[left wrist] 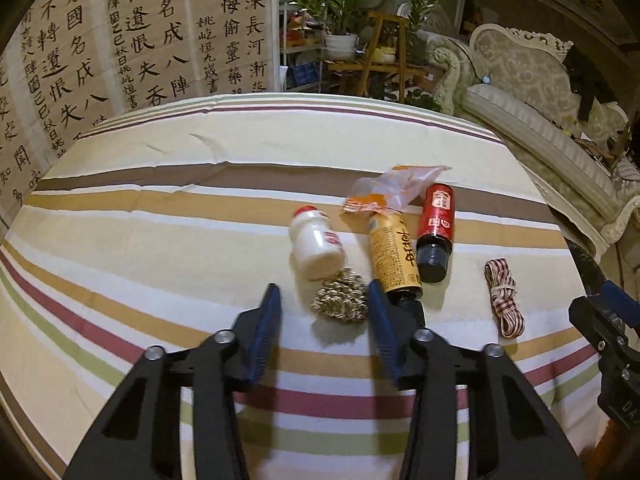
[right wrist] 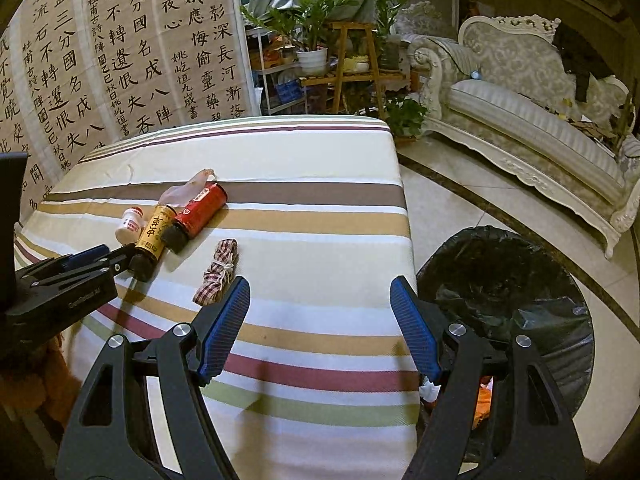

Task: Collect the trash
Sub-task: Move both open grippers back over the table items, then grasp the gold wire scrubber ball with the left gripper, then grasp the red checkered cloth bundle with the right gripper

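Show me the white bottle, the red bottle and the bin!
white bottle (left wrist: 316, 246), left wrist view, on its body.
red bottle (left wrist: 436, 222), left wrist view, on its red label.
bin (right wrist: 508, 280), right wrist view, on the black liner inside.

1. Just ahead of the left gripper (left wrist: 324, 300): a scouring ball (left wrist: 341, 296) of coiled, rough metal wire.
2. Beyond it: a smooth white plastic bottle (left wrist: 316, 246) (matt) and a glossy red bottle (left wrist: 436, 222).
3. Beneath: woven striped tablecloth (left wrist: 160, 240).
4. Right of the right gripper (right wrist: 320, 304): a glossy black plastic bin liner (right wrist: 508, 280).
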`<state>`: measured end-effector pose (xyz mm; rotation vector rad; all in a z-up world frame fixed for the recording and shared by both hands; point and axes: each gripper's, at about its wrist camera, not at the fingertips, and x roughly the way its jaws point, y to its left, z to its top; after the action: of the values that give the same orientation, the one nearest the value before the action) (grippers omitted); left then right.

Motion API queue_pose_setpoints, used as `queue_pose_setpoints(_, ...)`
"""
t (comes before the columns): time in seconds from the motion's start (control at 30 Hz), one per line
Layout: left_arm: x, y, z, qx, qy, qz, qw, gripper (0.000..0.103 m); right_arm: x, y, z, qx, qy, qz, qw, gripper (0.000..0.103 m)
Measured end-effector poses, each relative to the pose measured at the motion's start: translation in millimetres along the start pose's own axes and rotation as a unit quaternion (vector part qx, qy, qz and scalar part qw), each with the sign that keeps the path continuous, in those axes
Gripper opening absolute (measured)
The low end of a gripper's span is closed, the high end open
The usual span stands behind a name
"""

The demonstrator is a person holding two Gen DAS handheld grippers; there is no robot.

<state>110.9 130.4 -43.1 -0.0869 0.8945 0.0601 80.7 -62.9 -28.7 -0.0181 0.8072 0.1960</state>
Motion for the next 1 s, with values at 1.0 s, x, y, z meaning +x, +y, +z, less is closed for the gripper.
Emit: queue_pose_setpoints(1.0, -26, 42, -17, -0.034, -0.021, 0.009, 0.9992, 0.019, 34, 61, 6, -0.065, 0.05, 0.034, 0.996, 0.035)
